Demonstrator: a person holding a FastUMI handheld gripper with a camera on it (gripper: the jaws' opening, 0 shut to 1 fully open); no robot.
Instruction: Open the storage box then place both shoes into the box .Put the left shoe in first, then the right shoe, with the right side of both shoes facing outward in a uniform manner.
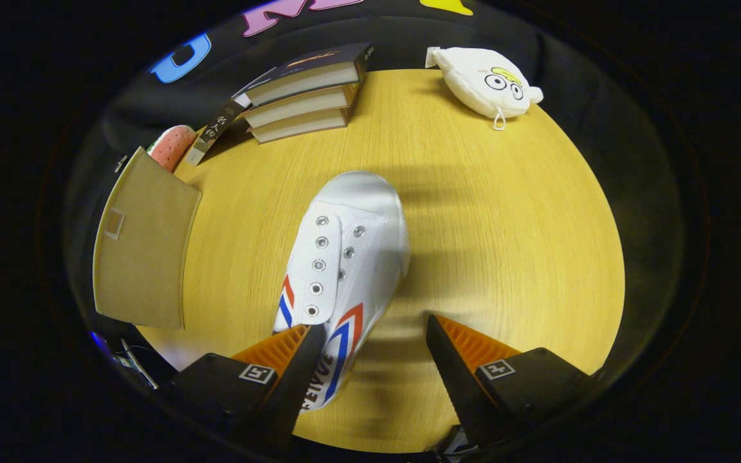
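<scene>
Item: white shoe (345,257), canvas, no laces, red and blue stripes on both flanks. Location: middle of the desk (505,244), well clear of every edge. Long axis: runs from your fingers away toward the far edge, tilted slightly; toe points to the far edge, heel end lies at your gripper (370,334). It looks upright on its sole, tongue and eyelets facing up.

Item: gripper. State: fingers spread wide, gripping nothing. One finger overlaps the heel end of the shoe in the view; whether it touches cannot be told. The other finger stands apart over bare desk, beside the shoe.

Item: storage box (142,241), tan fabric, at the desk's left edge. Whether it stands open cannot be told from here.

Step in hand, as judged: picking up a shoe. Which shoe of the pair this is, you cannot settle from this angle.

Next move calls for: centre the heel between your fingers, close on both flanks, lift, then carry to the box with the right side outward.

Other stock: stack of books (303,90) at the far left corner; white pouch (486,80) at the far edge.
</scene>
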